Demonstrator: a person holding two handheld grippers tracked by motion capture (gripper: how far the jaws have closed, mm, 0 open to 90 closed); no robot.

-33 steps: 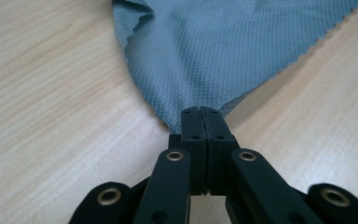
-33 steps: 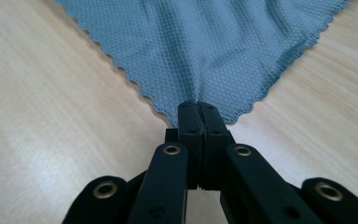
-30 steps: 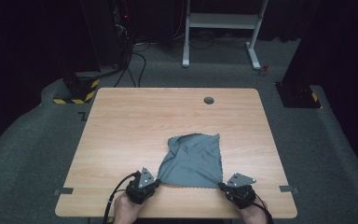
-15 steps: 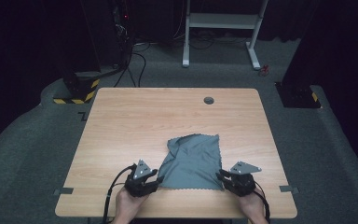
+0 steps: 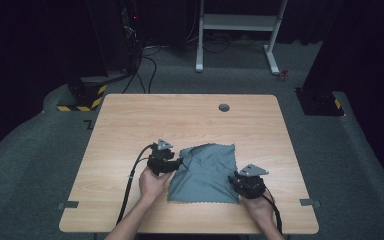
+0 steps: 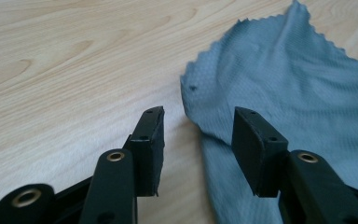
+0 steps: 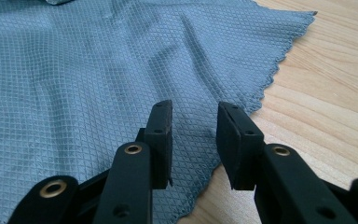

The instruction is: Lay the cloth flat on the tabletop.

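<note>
A grey-blue cloth [image 5: 205, 172] lies spread on the wooden table [image 5: 130, 120], its near edge close to the front. My left gripper [image 5: 179, 163] sits at the cloth's left edge near its far corner. Its jaws have just been opening, and in the left gripper view they stand open [image 6: 198, 116] over the wavy hem of the cloth [image 6: 284, 93], pinching nothing. My right gripper [image 5: 235, 180] rests at the cloth's right edge. Its jaws have also been opening and stand apart [image 7: 193, 112] just above the cloth [image 7: 98, 70], nothing pressed between them.
A round cable hole [image 5: 223, 107] sits near the table's far edge. Behind the table stand a white metal frame [image 5: 240, 25] and a dark stand with a yellow-black striped base [image 5: 80, 102]. Tape strips [image 5: 67, 204] mark the floor by the front corners.
Both hands moved away from the table's front edge, the left one much farther along the cloth's left side. The cloth's near corners now lie flat on the table.
</note>
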